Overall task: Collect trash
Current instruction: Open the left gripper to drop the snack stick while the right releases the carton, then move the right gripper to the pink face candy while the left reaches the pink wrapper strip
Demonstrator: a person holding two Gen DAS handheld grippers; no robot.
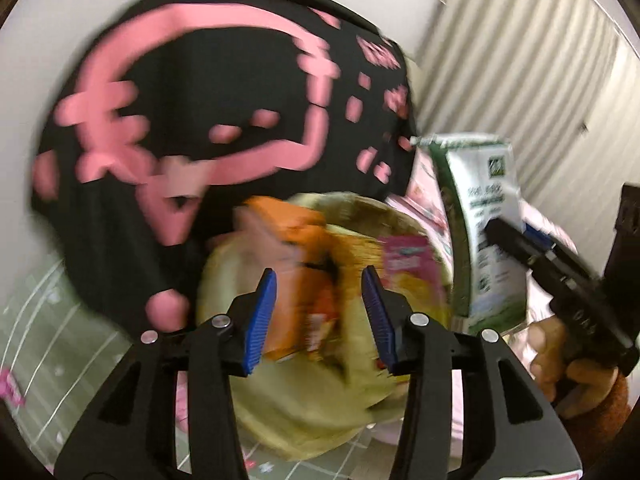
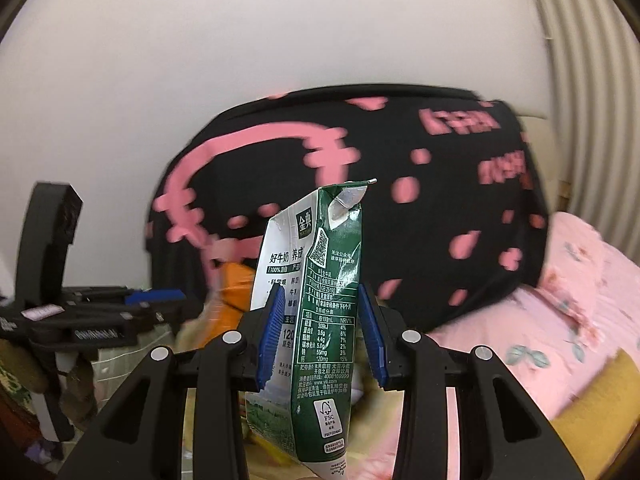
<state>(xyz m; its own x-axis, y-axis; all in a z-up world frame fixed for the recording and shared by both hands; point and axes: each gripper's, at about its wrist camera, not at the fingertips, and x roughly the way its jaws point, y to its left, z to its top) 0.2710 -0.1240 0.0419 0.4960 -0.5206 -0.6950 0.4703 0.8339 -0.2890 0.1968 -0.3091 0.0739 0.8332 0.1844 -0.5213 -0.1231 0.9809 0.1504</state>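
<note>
Too blurry to read: orange crinkly wrapper (image 1: pixel 298 276) and pink print on big black bag (image 1: pixel 208 128). Green-and-white milk carton (image 2: pixel 316 320) cut off at bottom.

A plain white wall (image 2: pixel 248 40) was seen across the upper part of both views. A pale ribbed panel (image 1: pixel 520 48), possibly a curtain or radiator, was seen at the upper right. Pink floral bedding (image 2: pixel 568 304) was spread at the lower right, and a green gridded mat (image 1: pixel 44 320) at the lower left.
</note>
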